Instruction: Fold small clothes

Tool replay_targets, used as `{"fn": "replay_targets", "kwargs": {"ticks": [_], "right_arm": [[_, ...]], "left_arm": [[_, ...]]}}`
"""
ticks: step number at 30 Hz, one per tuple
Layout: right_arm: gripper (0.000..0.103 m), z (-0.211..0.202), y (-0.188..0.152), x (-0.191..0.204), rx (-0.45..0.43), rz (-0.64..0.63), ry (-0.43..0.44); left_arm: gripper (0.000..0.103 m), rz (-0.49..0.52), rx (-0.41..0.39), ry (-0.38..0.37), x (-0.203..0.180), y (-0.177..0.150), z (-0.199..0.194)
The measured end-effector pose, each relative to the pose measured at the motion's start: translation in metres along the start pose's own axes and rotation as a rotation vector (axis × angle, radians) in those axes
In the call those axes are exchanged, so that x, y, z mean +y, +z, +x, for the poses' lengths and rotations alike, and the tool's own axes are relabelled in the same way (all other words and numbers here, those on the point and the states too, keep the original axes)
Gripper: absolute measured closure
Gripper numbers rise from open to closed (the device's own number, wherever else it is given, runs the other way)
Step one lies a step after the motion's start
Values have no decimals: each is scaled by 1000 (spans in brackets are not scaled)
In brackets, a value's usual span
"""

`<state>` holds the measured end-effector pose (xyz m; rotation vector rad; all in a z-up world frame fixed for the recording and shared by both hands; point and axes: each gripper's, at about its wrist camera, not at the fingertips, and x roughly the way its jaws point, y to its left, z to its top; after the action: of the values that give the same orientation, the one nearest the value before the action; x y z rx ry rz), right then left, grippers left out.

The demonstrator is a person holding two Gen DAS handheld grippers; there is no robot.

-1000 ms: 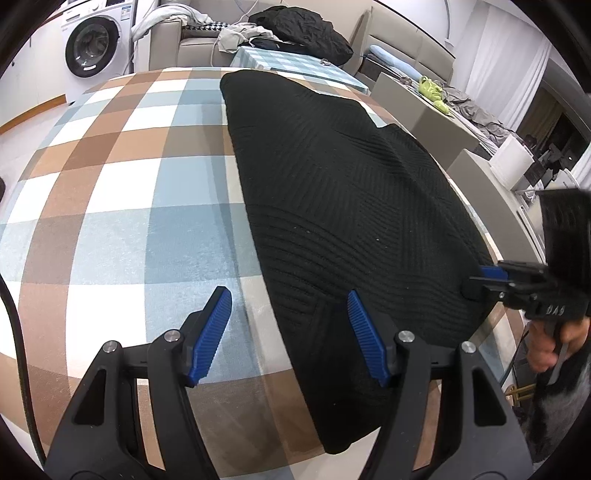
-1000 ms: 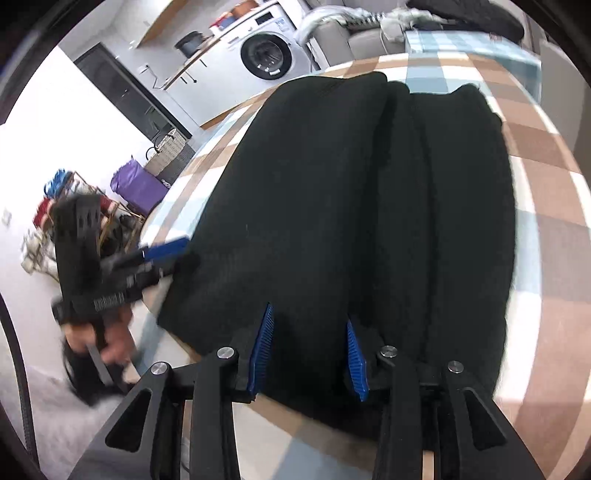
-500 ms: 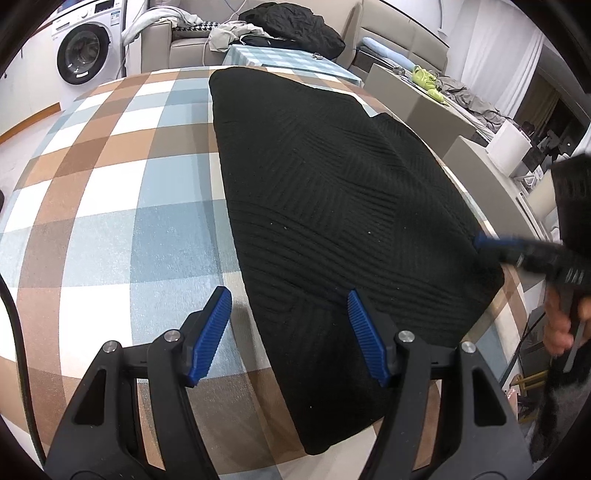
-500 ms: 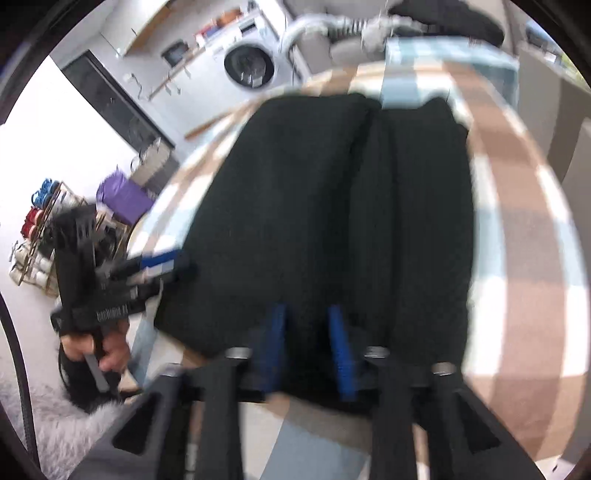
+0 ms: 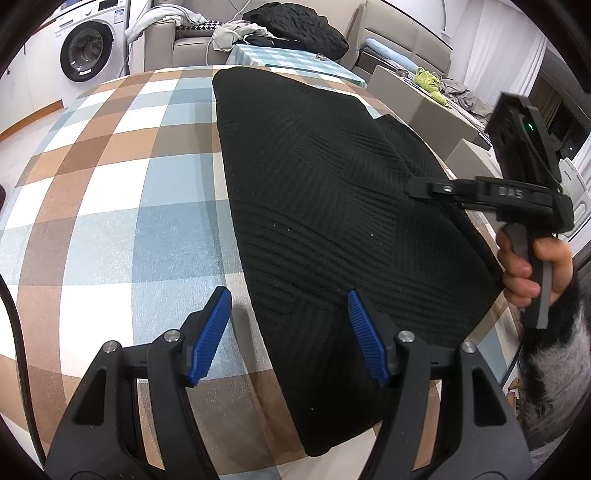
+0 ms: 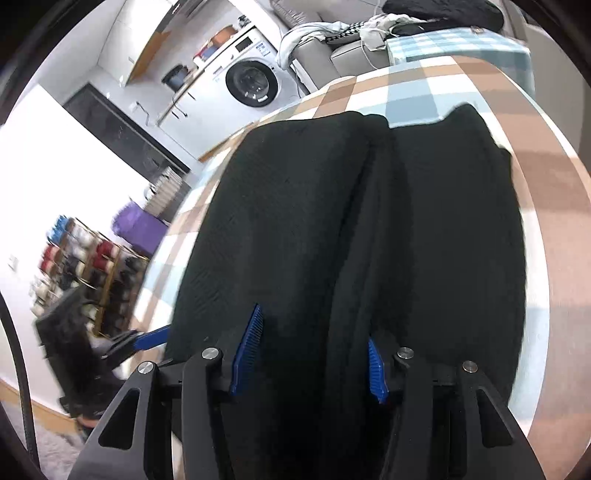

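Observation:
A black knitted garment point(image 5: 332, 206) lies flat on the checked tablecloth point(image 5: 110, 192), its near corner by the table's front edge. My left gripper point(image 5: 288, 332) is open, low over the garment's left edge, one finger over the cloth and one over the garment. My right gripper point(image 6: 310, 354) is open, its jaws wide apart over the garment point(image 6: 369, 240), where a lengthwise fold ridge runs. In the left wrist view the right gripper point(image 5: 417, 188) reaches over the garment's right side, held by a hand.
A washing machine point(image 5: 88, 51) stands far left. A sofa with piled clothes point(image 5: 291, 26) is behind the table. The table drops off at the right and front edges. Shelves of shoes point(image 6: 85, 266) stand on the floor.
My right gripper has opened from nearly closed and moved inward over the garment. The left gripper has stayed open and shifted slightly along the left edge.

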<state>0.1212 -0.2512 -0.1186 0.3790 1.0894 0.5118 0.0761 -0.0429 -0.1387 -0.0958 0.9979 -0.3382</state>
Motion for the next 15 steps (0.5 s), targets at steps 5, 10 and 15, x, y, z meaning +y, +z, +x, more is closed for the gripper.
{"fn": "replay_targets", "kwargs": {"ticks": [5,10,15], "right_arm": [[92,-4,6,23,-31,-126,-99],[93,-53,-3,45,-128,-171,-143],[87,-17,-17,-10,0,-3,-232]], "left_arm": [[40,-4,-14,0,3,3,-5],[40,8,-34,-15,2,7,-11],[40,19,-4,-30,0,7,4]]}}
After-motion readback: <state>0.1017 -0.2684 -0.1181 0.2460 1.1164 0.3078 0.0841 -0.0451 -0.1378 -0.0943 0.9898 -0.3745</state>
